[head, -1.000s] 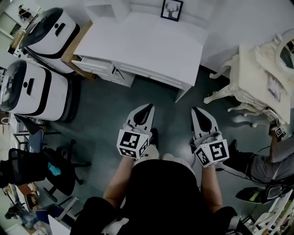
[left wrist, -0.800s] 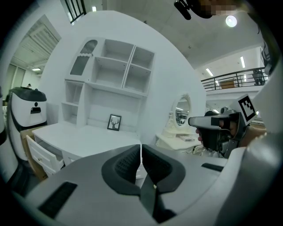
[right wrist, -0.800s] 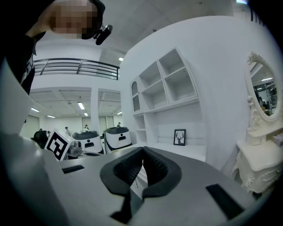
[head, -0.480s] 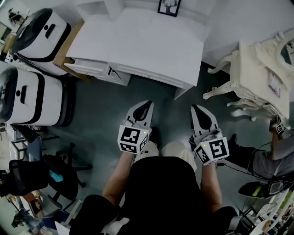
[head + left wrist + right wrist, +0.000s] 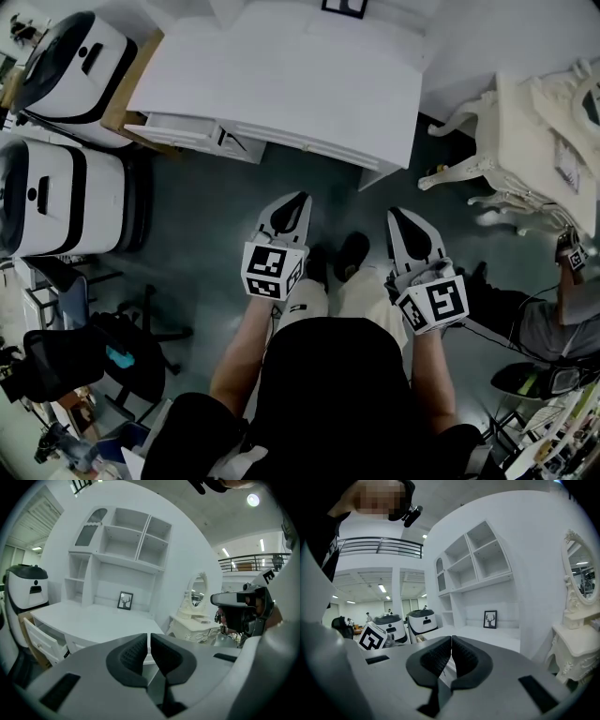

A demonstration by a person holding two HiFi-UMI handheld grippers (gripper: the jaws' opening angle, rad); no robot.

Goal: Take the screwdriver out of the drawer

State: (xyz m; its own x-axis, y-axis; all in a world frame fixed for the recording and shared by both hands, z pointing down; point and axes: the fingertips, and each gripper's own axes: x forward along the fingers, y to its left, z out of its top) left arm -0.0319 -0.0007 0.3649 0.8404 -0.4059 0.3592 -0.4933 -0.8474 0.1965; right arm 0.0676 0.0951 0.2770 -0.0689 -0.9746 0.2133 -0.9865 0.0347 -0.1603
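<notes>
Left gripper [image 5: 295, 206], right gripper [image 5: 405, 225]: jaws shut, empty — short of tabletop [image 5: 281, 75]. Screwdriver unseen; drawer [image 5: 187, 131], upper left, seems ajar. Likely light, rigid, rolls — take by handle

- I see two white-and-black machines [image 5: 56, 192] side by side, far left.
- Framed deer picture [image 5: 125, 600] upright below the shelves [image 5: 143, 538].
- My right: ornate cream dressing table [image 5: 534, 150].

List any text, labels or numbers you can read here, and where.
No readable words or numbers in any view.
Marker cubes on left gripper and right gripper: black-and-white square code patterns, no letters.
Small black-framed picture: deer drawing, no caption.
Paper on ornate cream dressing table: too blurred to read.
</notes>
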